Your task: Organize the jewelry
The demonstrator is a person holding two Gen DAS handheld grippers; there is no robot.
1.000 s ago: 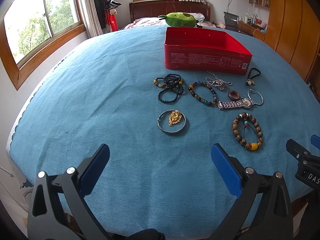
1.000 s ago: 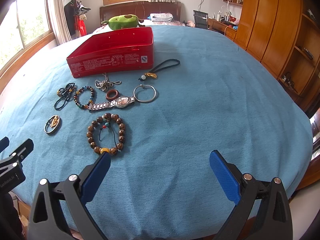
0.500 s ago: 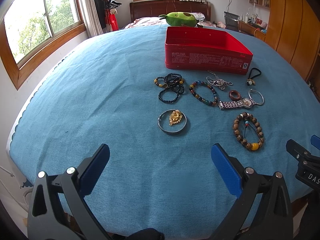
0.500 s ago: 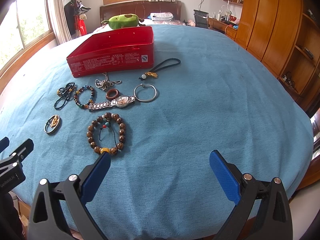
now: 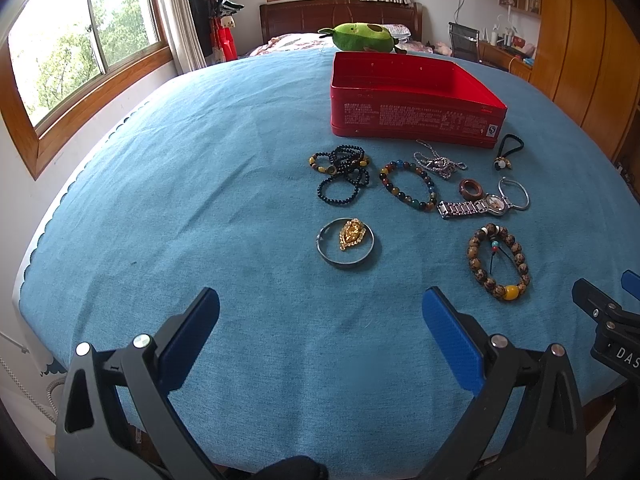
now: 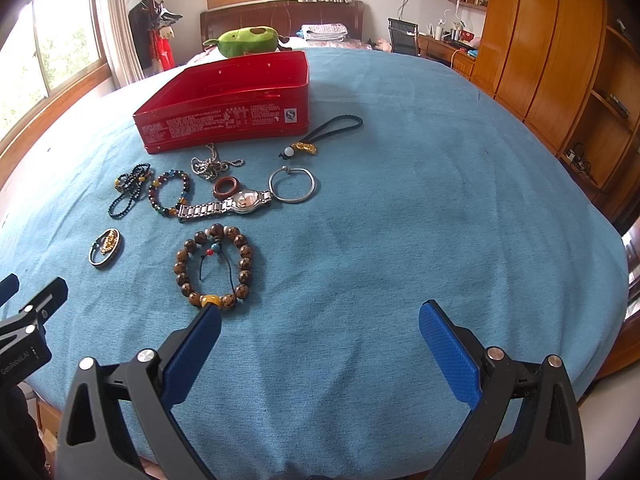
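An open, empty red tin (image 5: 416, 118) stands on the blue-covered table (image 5: 200, 208), and before it lie black bead strands (image 5: 344, 172), a multicoloured bead bracelet (image 5: 408, 186), a silver chain (image 5: 438, 162), a steel watch (image 5: 476, 206), a wooden bead bracelet (image 5: 498, 262) and a gold pendant (image 5: 351, 234) inside a dark bangle (image 5: 346, 260).

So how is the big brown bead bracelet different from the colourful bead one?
The brown bead bracelet has bigger beads, nearly all brown with one yellow bead; the colourful bead bracelet has smaller beads in many colours. The brown one has a dark cord lying inside its ring; the colourful one has none. The brown one lies nearer the cameras, the colourful one closer to the red tin. Both lie flat on the blue cloth.
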